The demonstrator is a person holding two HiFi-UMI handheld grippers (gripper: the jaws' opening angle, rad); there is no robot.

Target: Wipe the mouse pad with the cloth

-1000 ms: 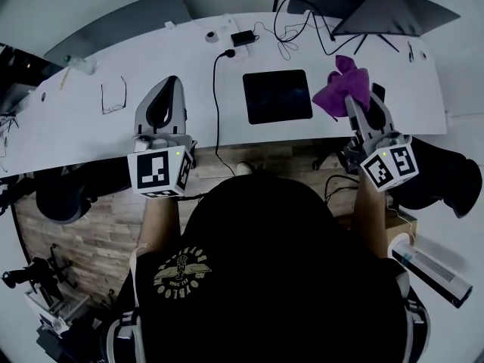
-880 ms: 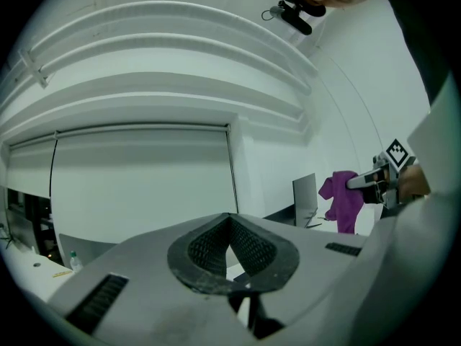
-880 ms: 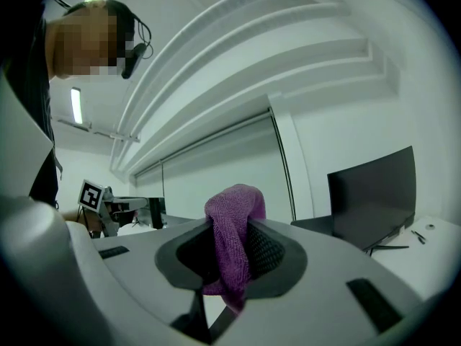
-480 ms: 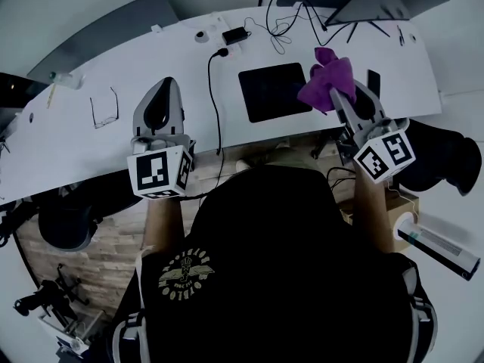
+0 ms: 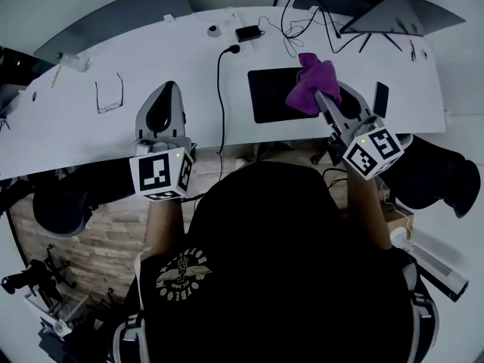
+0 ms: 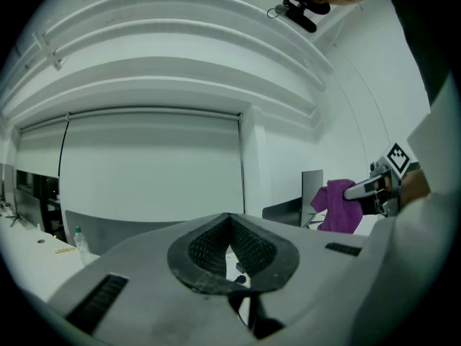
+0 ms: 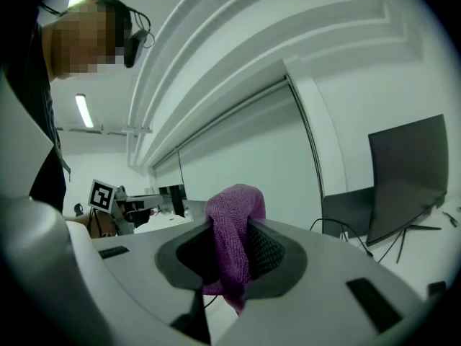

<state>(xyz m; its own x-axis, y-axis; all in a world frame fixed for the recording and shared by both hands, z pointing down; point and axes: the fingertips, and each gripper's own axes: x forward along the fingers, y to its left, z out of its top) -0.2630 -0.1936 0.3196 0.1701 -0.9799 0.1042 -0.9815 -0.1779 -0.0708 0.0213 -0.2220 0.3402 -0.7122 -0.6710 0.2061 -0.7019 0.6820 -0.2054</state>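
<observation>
The black mouse pad lies flat on the white desk, just right of its middle. My right gripper is shut on a purple cloth, which hangs bunched over the pad's right edge. In the right gripper view the cloth is pinched between the jaws and drapes out in front. My left gripper hovers over the desk's near edge, left of the pad, shut with nothing in it. From the left gripper view, the cloth and the right gripper show at the right.
A black cable runs down the desk between the two grippers. Glasses lie at the left, a power adapter and tangled wires at the back. A phone lies right of the pad. A dark monitor stands at the back right.
My right gripper has carried the cloth leftward, from right of the pad to over its right edge. The left gripper has hardly moved.
</observation>
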